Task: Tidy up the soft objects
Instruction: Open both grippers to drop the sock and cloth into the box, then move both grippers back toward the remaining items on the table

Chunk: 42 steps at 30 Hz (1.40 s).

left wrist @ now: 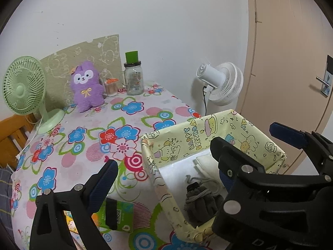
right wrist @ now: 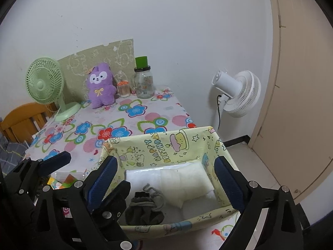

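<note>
A yellow cartoon-print box (left wrist: 187, 141) (right wrist: 158, 150) stands at the near right corner of the flowered table. A folded white cloth (left wrist: 205, 162) (right wrist: 187, 181) and a grey drawstring pouch (left wrist: 199, 202) (right wrist: 145, 208) lie inside it. My left gripper (left wrist: 164, 156) is open over the box's left wall, holding nothing. My right gripper (right wrist: 166, 158) is open above the box interior, with nothing between its blue pads (right wrist: 226, 177). A purple plush toy (left wrist: 87, 85) (right wrist: 101, 85) sits upright at the back of the table.
A green desk fan (left wrist: 22, 87), a cotton-swab tub (left wrist: 111, 87) and a glass jar with a green cap (left wrist: 134, 79) line the back wall. A green packet (left wrist: 120, 214) lies near the left finger. A white fan (right wrist: 235, 93) and a door stand to the right.
</note>
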{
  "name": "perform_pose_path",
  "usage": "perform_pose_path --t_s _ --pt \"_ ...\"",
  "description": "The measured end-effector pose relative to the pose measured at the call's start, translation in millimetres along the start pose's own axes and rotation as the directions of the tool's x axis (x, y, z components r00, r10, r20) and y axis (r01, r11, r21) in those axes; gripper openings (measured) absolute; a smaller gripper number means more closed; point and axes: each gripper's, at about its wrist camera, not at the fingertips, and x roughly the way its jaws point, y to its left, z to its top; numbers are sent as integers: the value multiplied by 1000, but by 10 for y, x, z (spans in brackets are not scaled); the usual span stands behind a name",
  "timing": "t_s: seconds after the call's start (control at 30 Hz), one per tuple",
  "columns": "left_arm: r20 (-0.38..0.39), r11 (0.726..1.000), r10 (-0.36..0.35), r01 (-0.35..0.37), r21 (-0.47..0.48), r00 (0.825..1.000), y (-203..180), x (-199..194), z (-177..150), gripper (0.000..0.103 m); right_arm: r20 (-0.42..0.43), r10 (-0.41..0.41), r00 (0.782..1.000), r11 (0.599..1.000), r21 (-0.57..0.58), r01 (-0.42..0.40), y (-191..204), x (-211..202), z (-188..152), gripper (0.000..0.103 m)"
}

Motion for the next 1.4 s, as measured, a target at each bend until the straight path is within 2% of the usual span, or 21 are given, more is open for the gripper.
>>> perform_pose_path --t_s 0.97,1.4 --pt "86 999 30 -27 -34 996 300 -573 -163 100 67 -4 998 999 -32 6 433 -511 -40 99" --pt "108 997 57 -51 -54 993 476 -818 -255 100 85 33 996 998 -59 -28 699 -689 -58 99"
